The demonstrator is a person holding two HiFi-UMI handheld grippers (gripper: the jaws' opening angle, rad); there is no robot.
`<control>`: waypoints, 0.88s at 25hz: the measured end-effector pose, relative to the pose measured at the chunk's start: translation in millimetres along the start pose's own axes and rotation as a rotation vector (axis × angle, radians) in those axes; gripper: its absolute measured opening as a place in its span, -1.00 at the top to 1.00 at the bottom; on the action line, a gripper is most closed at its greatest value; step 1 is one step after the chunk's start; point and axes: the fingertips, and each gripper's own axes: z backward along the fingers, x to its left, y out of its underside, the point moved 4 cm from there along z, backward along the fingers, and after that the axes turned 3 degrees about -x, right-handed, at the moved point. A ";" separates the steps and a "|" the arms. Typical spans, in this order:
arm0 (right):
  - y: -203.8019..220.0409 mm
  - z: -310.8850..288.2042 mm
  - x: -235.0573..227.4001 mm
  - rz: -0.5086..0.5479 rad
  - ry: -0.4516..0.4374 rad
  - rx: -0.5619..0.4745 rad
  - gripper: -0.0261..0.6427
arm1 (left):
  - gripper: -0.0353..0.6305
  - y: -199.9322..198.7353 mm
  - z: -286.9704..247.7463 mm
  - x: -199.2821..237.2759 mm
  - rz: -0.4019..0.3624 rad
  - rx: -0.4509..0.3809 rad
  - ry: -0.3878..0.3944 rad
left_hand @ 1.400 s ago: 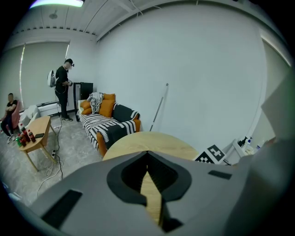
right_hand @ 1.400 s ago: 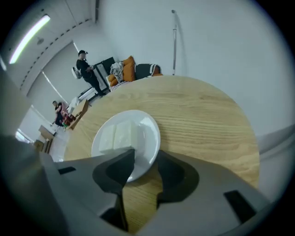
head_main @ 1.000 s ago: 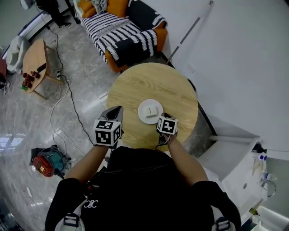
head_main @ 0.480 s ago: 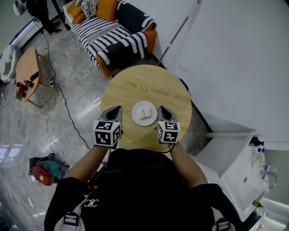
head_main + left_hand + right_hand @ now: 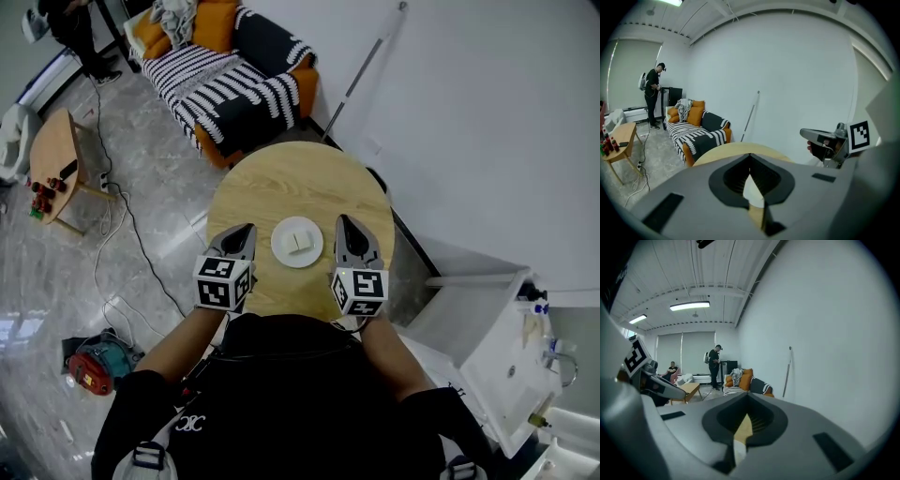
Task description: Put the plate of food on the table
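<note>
A white plate [image 5: 297,242] with pale pieces of food rests on the round wooden table [image 5: 281,178], near its front edge. My left gripper [image 5: 246,228] hovers just left of the plate and my right gripper [image 5: 341,221] just right of it, neither touching it. Both point away from me over the tabletop. In the left gripper view my left gripper [image 5: 750,154] has its jaws together with nothing between them, and the right gripper [image 5: 820,137] shows at the side. In the right gripper view my right gripper [image 5: 747,394] is shut and empty too.
Beyond the table stands a striped sofa [image 5: 225,84] with orange cushions. A pole [image 5: 361,75] leans on the white wall. A small wooden side table [image 5: 52,159], floor cables and a red machine [image 5: 89,370] lie left. A white unit [image 5: 487,347] stands right. A person [image 5: 654,93] stands far off.
The right gripper has drawn back from the plate's rim to the right and its jaws have closed. The plate stays on the table. The left gripper has hardly moved.
</note>
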 end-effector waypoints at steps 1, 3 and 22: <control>-0.1 0.6 -0.5 -0.005 -0.001 0.001 0.90 | 0.88 -0.1 0.0 0.4 -0.002 0.001 0.000; 1.8 0.9 -1.3 -0.017 0.002 0.009 0.90 | 0.88 0.1 -0.3 0.8 -0.003 0.005 0.001; 5.7 -11.2 3.2 -0.011 -0.002 0.031 0.90 | 0.88 7.8 -14.9 18.7 0.035 0.058 -0.023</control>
